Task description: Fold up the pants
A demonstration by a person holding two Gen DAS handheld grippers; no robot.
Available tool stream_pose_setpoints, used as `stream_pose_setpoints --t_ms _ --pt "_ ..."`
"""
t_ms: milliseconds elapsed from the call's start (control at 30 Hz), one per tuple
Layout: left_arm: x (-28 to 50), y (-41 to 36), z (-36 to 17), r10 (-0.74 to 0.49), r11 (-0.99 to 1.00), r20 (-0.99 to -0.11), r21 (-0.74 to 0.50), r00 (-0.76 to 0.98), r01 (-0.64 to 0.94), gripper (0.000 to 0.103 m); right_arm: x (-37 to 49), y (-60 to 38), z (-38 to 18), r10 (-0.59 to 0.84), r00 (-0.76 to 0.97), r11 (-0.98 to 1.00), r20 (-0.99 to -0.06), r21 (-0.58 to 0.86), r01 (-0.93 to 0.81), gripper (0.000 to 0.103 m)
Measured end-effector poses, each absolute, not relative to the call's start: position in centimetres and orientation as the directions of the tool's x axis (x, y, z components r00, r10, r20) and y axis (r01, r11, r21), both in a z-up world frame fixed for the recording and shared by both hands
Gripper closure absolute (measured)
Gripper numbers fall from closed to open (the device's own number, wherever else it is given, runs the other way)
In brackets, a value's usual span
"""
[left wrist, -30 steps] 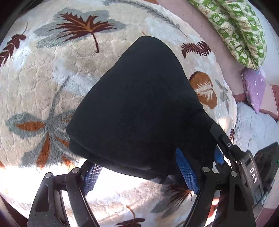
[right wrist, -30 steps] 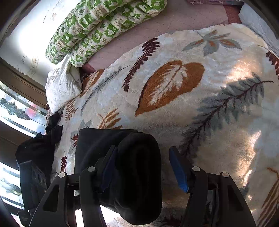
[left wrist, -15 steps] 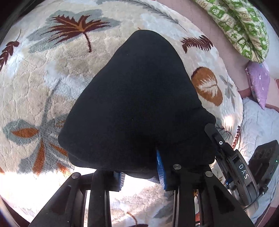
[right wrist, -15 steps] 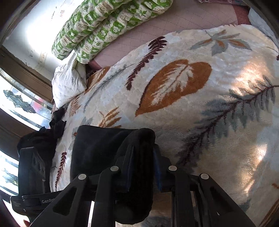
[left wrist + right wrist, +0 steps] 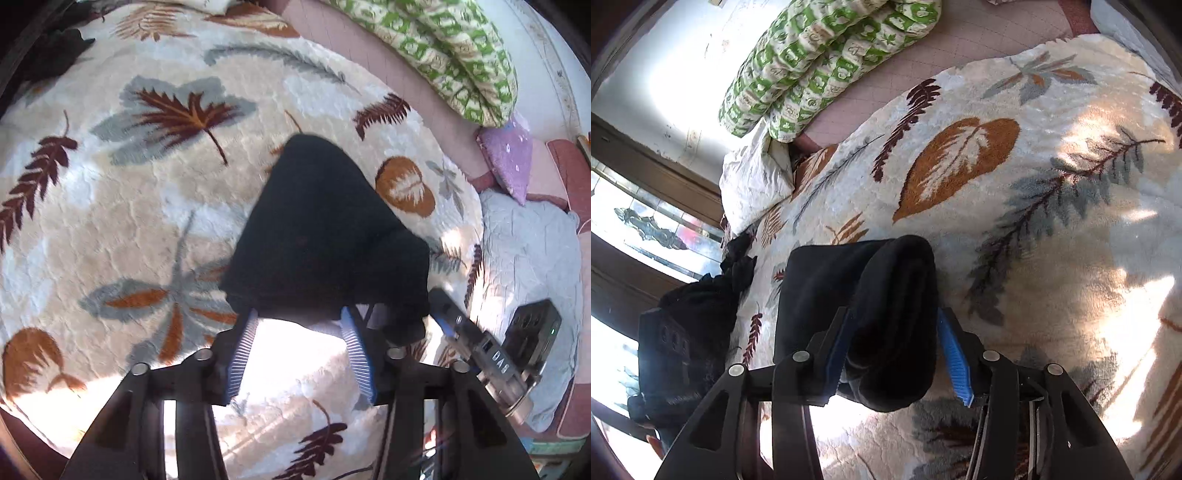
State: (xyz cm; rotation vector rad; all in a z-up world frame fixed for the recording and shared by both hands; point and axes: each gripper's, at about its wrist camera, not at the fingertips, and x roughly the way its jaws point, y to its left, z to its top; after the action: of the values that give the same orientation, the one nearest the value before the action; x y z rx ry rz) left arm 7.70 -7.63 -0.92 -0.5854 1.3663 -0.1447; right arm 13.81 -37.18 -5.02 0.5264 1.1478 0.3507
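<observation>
Left wrist view: the folded black pants [image 5: 325, 236] lie on the leaf-patterned blanket [image 5: 147, 206] that covers the bed. The left gripper [image 5: 297, 332] hangs just above the near edge of the pants. Its jaws are opening, and the blue fingers [image 5: 242, 350] stand apart with sunlit blanket showing between them; they hold nothing, and only their tips reach the near hem of the pants. Just right of the pants the right gripper [image 5: 469, 339] comes in at their corner. Beyond the pants, at the far edge of the blanket, lies a green patterned quilt [image 5: 450, 55], with a purple pillow [image 5: 509, 162] below it.

Right wrist view: the right gripper [image 5: 894, 347] straddles the thick rolled end of the pants [image 5: 897, 306]. Its jaws are opening; the fold sits between the fingers [image 5: 951, 354], and the right finger stands clear of the cloth, so the grip is off. Whether the left finger touches the cloth I cannot tell. Left of the pants a heap of dark clothes [image 5: 701, 295] lies at the blanket's edge [image 5: 997, 192]. Past that heap sits a white pillow [image 5: 753, 184], and the green quilt [image 5: 820, 62] lies farther off.
</observation>
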Motion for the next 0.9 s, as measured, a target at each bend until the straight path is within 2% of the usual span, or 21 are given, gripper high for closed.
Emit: stream_pose_setpoints --t_ms 33,67,233,333,367,400,467,533,733,800,900 --pt "8.5 -7.0 -0.4 -0.394 0.864 -0.888 -0.446 0.236 -0.233 0.025 13.6 -36.9 -5.0 0.507 0.375 0.838 -0.776 0.546 -0.003 0.051" --pt "9.2 -6.3 -0.1 -0.361 0.881 -0.899 -0.416 0.246 -0.226 0.021 13.5 -36.6 -5.1 0.501 0.371 0.843 -0.782 0.539 -0.002 0.049" --pt "12.6 -7.4 -1.3 -0.313 0.931 -0.931 -0.34 0.187 -0.134 0.021 13.5 -35.6 -6.0 0.479 0.349 0.855 -0.806 0.518 0.024 0.047" --pt "13.3 -9.8 -2.8 -0.236 0.968 -0.96 -0.246 0.148 -0.055 0.023 13.4 -34.9 -6.2 0.44 0.346 0.883 -0.829 0.469 0.001 0.048" --pt "13.2 -10.0 -3.5 -0.204 0.977 -0.968 -0.211 0.144 -0.037 0.024 13.3 -34.9 -6.2 0.431 0.35 0.889 -0.832 0.457 -0.008 0.052" --pt "13.3 -10.4 -4.2 -0.176 0.983 -0.974 -0.182 0.146 -0.025 0.031 13.2 -34.9 -6.3 0.428 0.35 0.893 -0.834 0.45 -0.019 0.059" --pt "13.5 -10.8 -6.0 -0.189 0.981 -0.975 -0.192 0.115 -0.017 0.039 13.0 -35.3 -6.7 0.412 0.341 0.903 -0.845 0.429 -0.029 0.068" --pt "13.3 -10.5 -6.7 -0.207 0.977 -0.972 -0.212 0.115 -0.032 0.039 12.9 -36.1 -7.7 0.435 0.322 0.891 -0.841 0.453 -0.019 0.068" --pt "13.1 -11.1 -5.5 -0.196 0.981 -0.969 -0.196 0.151 0.012 0.041 12.8 -37.3 -8.2 0.496 0.332 0.845 -0.802 0.534 0.027 0.058" --pt "13.0 -11.1 -5.1 -0.194 0.981 -0.967 -0.192 0.167 0.028 0.041 12.8 -37.8 -7.8 0.528 0.347 0.816 -0.775 0.577 0.045 0.051" --pt "12.9 -11.1 -4.7 -0.18 0.983 -0.965 -0.173 0.192 0.055 0.038 13.1 -38.1 -7.5 0.544 0.368 0.797 -0.754 0.602 0.056 0.047"
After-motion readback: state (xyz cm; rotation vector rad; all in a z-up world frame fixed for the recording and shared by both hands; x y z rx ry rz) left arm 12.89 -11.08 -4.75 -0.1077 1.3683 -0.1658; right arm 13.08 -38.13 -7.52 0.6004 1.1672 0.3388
